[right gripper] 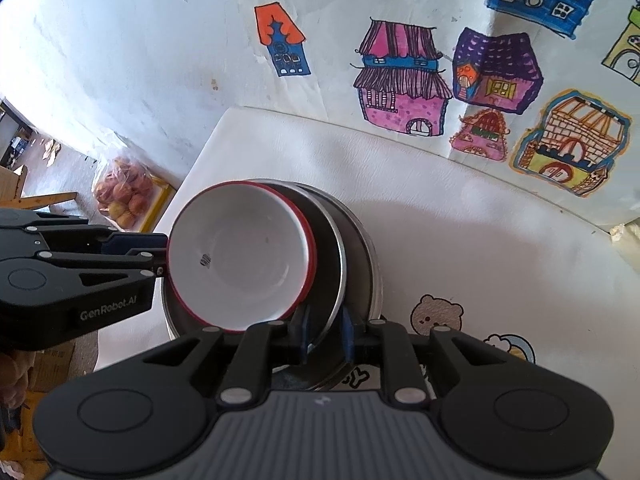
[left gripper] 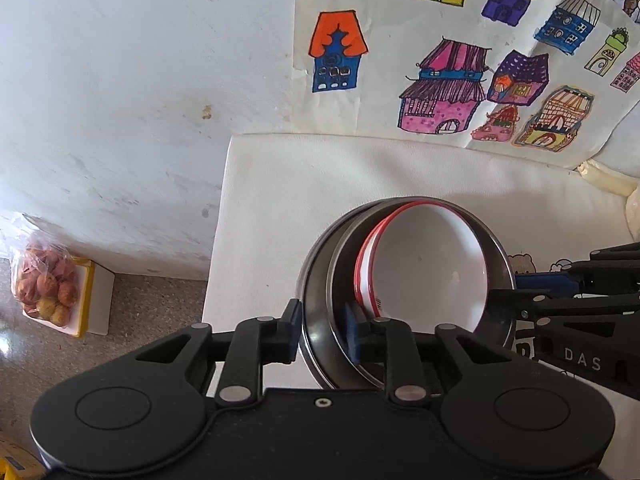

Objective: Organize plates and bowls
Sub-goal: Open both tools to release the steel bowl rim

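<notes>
Stack of three nested vessels sits near the left edge of the white surface (right gripper: 460, 216), toward its front: a white bowl with red rim (right gripper: 240, 256) inside an inner steel pan (right gripper: 326, 252), inside an outer steel pan (right gripper: 366, 256).

Left tongs (left gripper: 324, 330): narrow gap, blue pads straddling the outer pan's wall on the left side; contact looks firm, judged a grip. Right tongs (right gripper: 326, 334): nearly closed on the inner pan's rim at the front.

Orientation: all openings face up, but the bowl and inner pan are tilted, their left side raised, leaning on the pan walls. Round items, no long axis; stacking axis roughly vertical, skewed.

Risks: opposing pulls could drag the stack over the left edge. Smooth steel may slip between the pads. Lifting the inner pan unevenly could tip the loose bowl out.
</notes>
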Demonstrator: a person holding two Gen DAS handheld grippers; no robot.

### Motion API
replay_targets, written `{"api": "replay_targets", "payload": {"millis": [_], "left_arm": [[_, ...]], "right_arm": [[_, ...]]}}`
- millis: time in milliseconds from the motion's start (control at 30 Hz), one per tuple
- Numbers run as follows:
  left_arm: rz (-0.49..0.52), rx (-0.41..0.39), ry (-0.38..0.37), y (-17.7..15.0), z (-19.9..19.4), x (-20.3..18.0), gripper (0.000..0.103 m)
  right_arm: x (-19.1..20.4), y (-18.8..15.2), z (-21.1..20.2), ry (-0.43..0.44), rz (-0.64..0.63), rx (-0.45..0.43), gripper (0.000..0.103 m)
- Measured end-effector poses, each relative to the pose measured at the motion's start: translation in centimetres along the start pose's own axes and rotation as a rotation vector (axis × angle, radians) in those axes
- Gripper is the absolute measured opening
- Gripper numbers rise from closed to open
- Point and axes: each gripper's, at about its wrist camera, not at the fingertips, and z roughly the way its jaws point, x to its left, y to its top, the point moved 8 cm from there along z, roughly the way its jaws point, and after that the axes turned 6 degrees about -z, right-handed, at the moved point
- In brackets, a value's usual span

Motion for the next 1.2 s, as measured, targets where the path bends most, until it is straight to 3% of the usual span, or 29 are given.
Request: {"api": "replay_targets", "payload": {"millis": [600,733,800,933,1000,1200], "left_arm": [[-0.007,-0.059,0.052,0.3,-2.0,1.2,0.068],[-0.015,-0.074,0.062,0.3,-2.7,1.5,0.073],[-0.016,-0.081,0.069,0.3,-2.9,1.4,0.081],[-0.017,-0.102,0.079,0.1,-3.6,1.1,0.086],[-0.035,-0.114,0.072,0.1,-4.0,1.1,0.095],[-0.058,-0.159,0.086,-0.2,-5.6,0.9,0.102]], "right_arm": [[0.3,0.0,-1.8,-0.01,0.044,-0.08,0.026],[0.3,-0.1,-2.4,-0.011,0.051,-0.099,0.032],[0.4,-0.1,-2.7,-0.011,0.05,-0.11,0.036],[0.2,-0.1,-3.6,-0.013,0.056,-0.138,0.046],[0.0,-0.2,-4.0,-0.014,0.062,-0.151,0.049],[-0.3,-1.0,-4.8,-0.015,0.077,-0.177,0.061]]}}
